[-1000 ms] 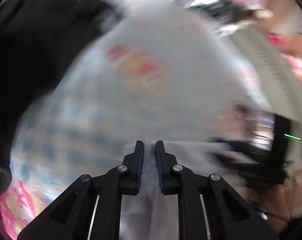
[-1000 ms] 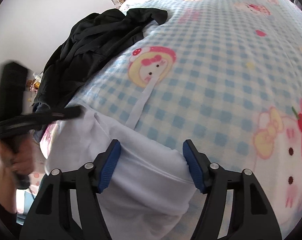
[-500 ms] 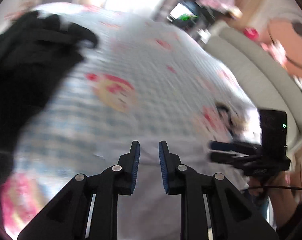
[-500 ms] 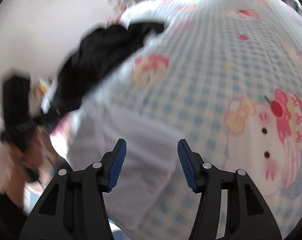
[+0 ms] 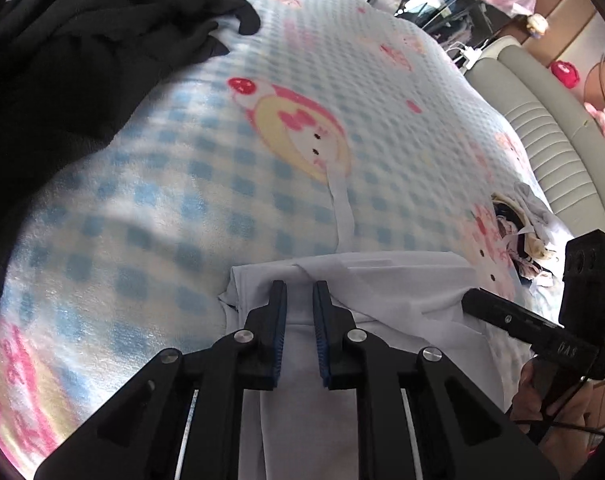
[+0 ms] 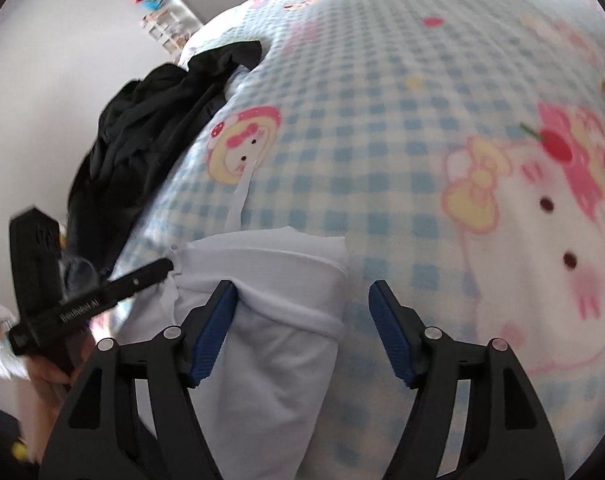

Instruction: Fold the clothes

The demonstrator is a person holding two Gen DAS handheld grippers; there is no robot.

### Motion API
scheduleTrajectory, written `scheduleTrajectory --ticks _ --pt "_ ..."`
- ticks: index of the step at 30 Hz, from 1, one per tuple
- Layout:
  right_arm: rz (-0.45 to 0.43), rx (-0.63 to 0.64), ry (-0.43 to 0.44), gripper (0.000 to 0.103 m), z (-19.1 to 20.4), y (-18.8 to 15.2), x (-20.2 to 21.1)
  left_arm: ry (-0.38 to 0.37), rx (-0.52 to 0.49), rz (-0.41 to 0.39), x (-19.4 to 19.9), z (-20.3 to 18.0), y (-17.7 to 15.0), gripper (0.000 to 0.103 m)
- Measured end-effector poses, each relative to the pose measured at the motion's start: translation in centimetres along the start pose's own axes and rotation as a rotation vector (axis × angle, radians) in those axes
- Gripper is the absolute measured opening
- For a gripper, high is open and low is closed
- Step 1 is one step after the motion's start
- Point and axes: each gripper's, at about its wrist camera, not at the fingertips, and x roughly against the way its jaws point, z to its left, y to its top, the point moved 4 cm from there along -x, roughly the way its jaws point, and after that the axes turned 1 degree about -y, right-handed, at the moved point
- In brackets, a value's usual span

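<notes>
White garment [image 5: 382, 280] is laid folded at the near edge of the checked blanket [image 5: 162, 200], a loose strap [image 5: 342, 208] trailing ahead (likely to be tucked in). Left gripper [image 5: 299, 292] is placed over its left edge; its jaws have just been closing to a narrow gap with cloth behind it, but a pinch cannot be confirmed. Right gripper [image 6: 302, 300] is held astride the right edge, its jaws just opened wide, nothing clamped, probably to reposition. Black clothes [image 5: 62, 60] are left aside.
</notes>
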Motion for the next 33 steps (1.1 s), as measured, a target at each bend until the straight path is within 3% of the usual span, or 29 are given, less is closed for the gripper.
scheduleTrajectory --ticks 2,5,8,13,16,19,22,25,28,33 --pt "-0.033 -0.012 0.013 0.069 0.0 -0.1 1.4 -0.041 -0.027 -0.036 1.7 -0.8 -0.3 0.016" --pt "-0.028 0.017 0.047 0.069 0.8 -0.6 3.0 -0.083 -0.066 -0.027 3.6 -2.5 -2.2 0.021" --pt "0.007 0.073 0.061 0.069 1.8 -2.1 3.5 -0.063 -0.044 -0.005 2.9 -2.4 -4.1 0.021" --pt "0.123 0.119 -0.045 0.069 1.8 -5.4 0.7 -0.060 0.101 0.033 1.2 0.4 -5.1 0.019" --pt "0.141 0.106 -0.101 0.069 0.0 -6.9 0.6 -0.066 0.076 -0.016 2.6 -0.2 -5.3 0.017" --pt "0.112 0.034 -0.082 0.069 -1.5 -7.2 2.8 -0.074 0.048 -0.067 4.1 -0.8 -5.5 0.020" --pt "0.082 0.049 -0.075 0.070 -1.2 -7.4 5.0 -0.078 0.025 -0.034 4.6 -1.8 -7.0 0.021" --pt "0.119 0.105 -0.014 0.072 0.5 -8.4 5.1 -0.049 0.021 0.006 4.3 -2.0 -9.2 0.021" --pt "0.176 0.189 -0.098 0.071 1.8 -10.3 3.3 -0.036 0.077 0.020 4.0 -1.1 -10.1 0.021" --pt "0.169 0.160 -0.174 0.071 0.3 -11.2 3.2 -0.028 0.112 0.013 3.9 -0.3 -10.4 0.021"
